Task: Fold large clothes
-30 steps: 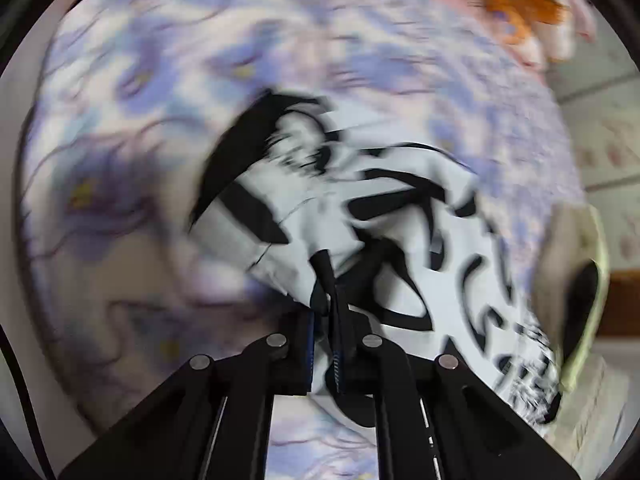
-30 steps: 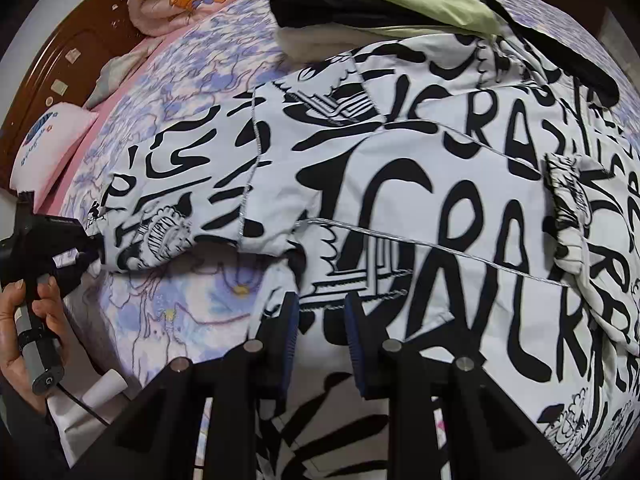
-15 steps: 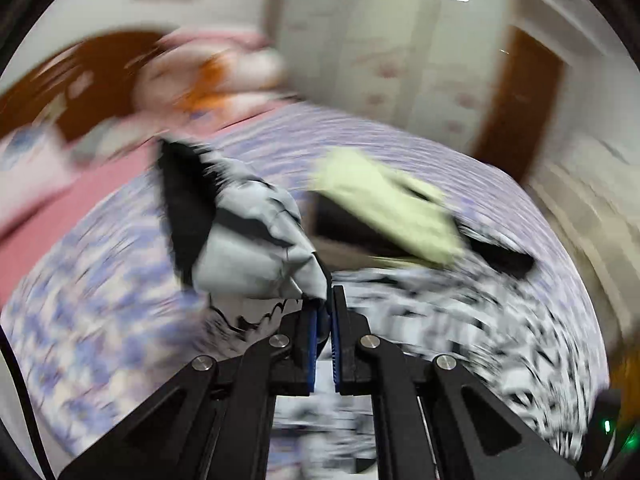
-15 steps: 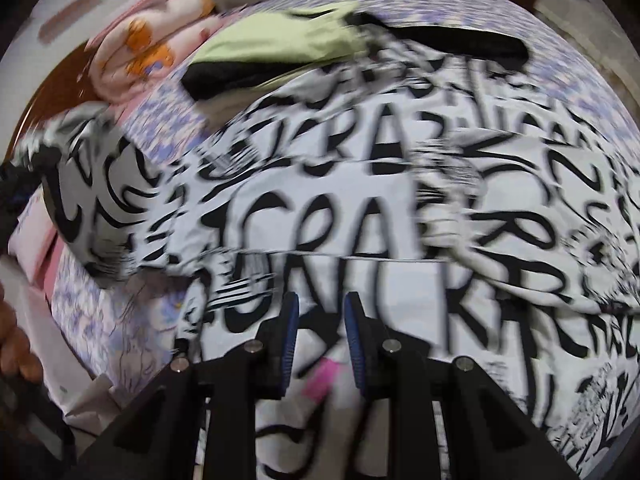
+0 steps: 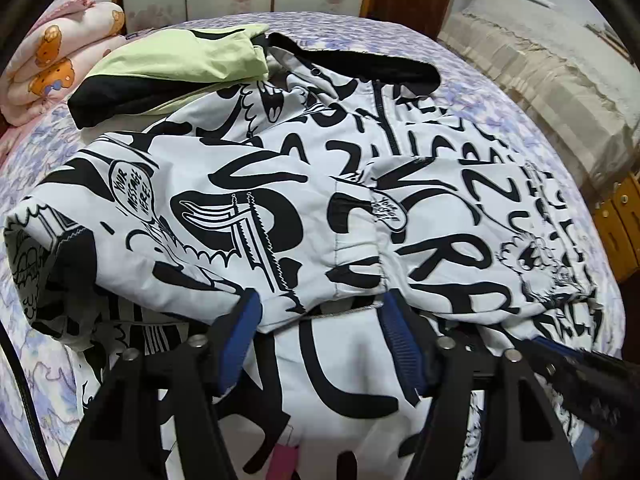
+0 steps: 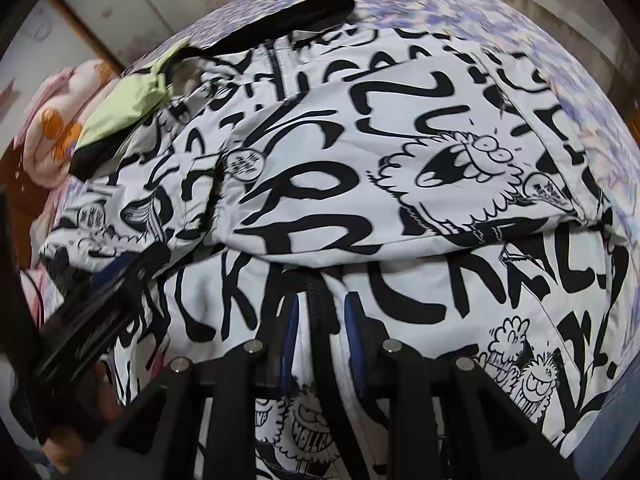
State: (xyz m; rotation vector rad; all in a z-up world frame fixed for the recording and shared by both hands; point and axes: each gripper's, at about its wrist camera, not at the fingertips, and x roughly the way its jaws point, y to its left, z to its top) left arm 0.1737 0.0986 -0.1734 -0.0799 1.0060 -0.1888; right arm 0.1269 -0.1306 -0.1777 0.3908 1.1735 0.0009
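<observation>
While spread on bed, jacket beneath left tool.

Both wrist views—close, angled down—share the jacket.

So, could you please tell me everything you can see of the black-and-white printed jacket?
The black-and-white printed jacket lies spread on the floral bed sheet, white smooth fabric covered in black graffiti lettering and cartoons, with a black hood lining and front zip. Both sleeves are folded across its chest. A green-and-black garment overlaps its shoulder.
</observation>
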